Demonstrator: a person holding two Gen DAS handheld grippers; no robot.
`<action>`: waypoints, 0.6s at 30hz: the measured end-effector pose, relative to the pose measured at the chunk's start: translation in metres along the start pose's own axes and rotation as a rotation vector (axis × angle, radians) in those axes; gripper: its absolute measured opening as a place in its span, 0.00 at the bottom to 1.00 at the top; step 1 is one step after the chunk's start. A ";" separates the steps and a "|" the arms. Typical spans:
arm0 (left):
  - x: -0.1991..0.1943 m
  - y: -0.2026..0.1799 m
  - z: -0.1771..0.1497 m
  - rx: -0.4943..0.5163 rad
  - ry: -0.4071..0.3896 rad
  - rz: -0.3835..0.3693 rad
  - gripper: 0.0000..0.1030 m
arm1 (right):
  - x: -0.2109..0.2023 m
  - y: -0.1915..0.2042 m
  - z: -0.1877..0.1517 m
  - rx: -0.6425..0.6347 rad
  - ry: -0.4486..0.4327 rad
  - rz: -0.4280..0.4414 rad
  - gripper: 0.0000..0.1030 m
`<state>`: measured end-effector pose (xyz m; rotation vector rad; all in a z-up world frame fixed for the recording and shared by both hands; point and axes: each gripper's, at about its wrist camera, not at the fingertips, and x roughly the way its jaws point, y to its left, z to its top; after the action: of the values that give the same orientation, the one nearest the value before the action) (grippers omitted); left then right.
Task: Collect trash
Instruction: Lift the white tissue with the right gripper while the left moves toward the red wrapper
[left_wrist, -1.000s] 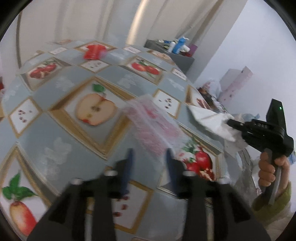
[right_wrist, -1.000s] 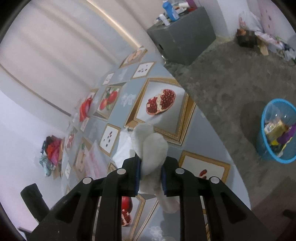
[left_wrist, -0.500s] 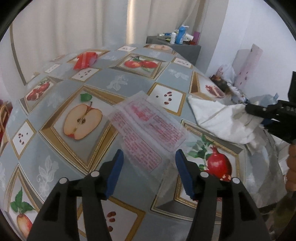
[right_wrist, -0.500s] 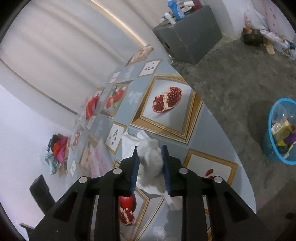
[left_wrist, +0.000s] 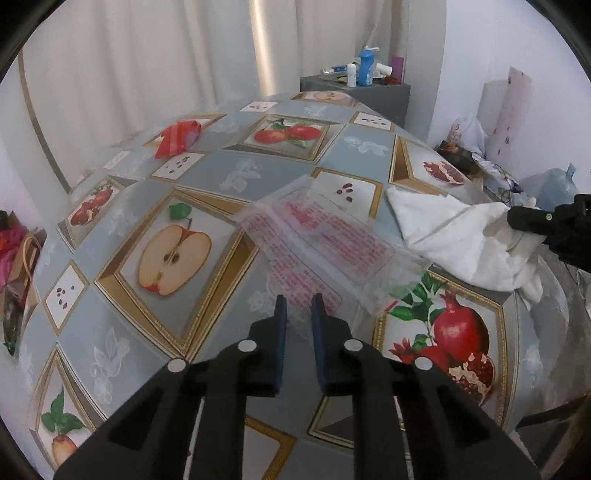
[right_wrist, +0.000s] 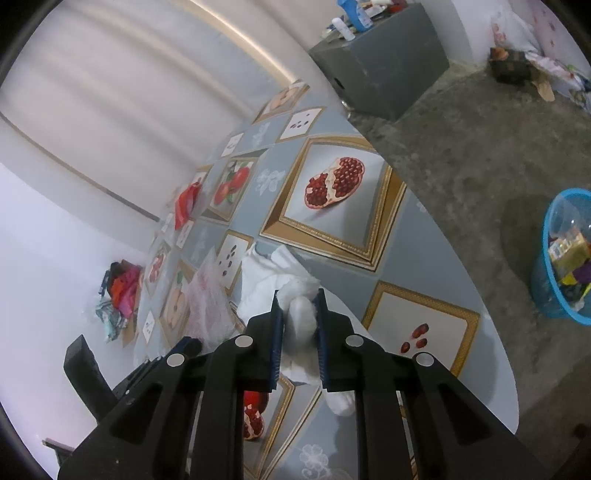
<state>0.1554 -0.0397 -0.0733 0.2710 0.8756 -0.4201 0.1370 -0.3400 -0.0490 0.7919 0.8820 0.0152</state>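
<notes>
Left wrist view: we see our left gripper (left_wrist: 297, 308) at six o'clock, low over the worktop (left_wrist: 207, 173) with its fruit-patterned cloth. Its fingers (left_wrist: 281, 325) have just been closing and now stand close together on the near edge of a clear plastic wrapper (left_wrist: 325, 236) printed in red; the thin film lies between the blue pads, pinched. The rest of the wrapper lies on the cloth toward twelve o'clock, just beside a picture of a halved apple. At three o'clock a crumpled white paper napkin (left_wrist: 461, 240) rests near the worktop's edge, its far end caught in our right gripper (left_wrist: 524, 218), which enters from the right. A red wrapper (left_wrist: 177, 138) lies well apart at ten o'clock, near the curtain.

Right wrist view: our right gripper (right_wrist: 298, 317) sits at six o'clock, its fingers (right_wrist: 276, 325) having closed a little further and squeezing a bunched part of the white napkin (right_wrist: 266, 280). The napkin trails onto the cloth toward eleven o'clock, touching the clear wrapper (right_wrist: 207, 306). At three o'clock a blue basket (right_wrist: 554, 295) stands on the floor, with rubbish inside.
</notes>
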 end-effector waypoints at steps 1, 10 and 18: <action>0.000 0.000 0.000 0.004 -0.001 0.006 0.05 | 0.000 0.000 0.000 -0.001 0.001 0.001 0.13; -0.004 0.008 0.001 -0.032 -0.019 -0.019 0.00 | -0.004 0.001 0.001 0.008 -0.004 0.033 0.12; -0.028 0.018 0.012 -0.055 -0.099 -0.034 0.00 | -0.014 0.006 0.006 0.007 -0.036 0.051 0.11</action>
<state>0.1560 -0.0221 -0.0423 0.1834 0.7945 -0.4372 0.1340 -0.3437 -0.0336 0.8189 0.8280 0.0424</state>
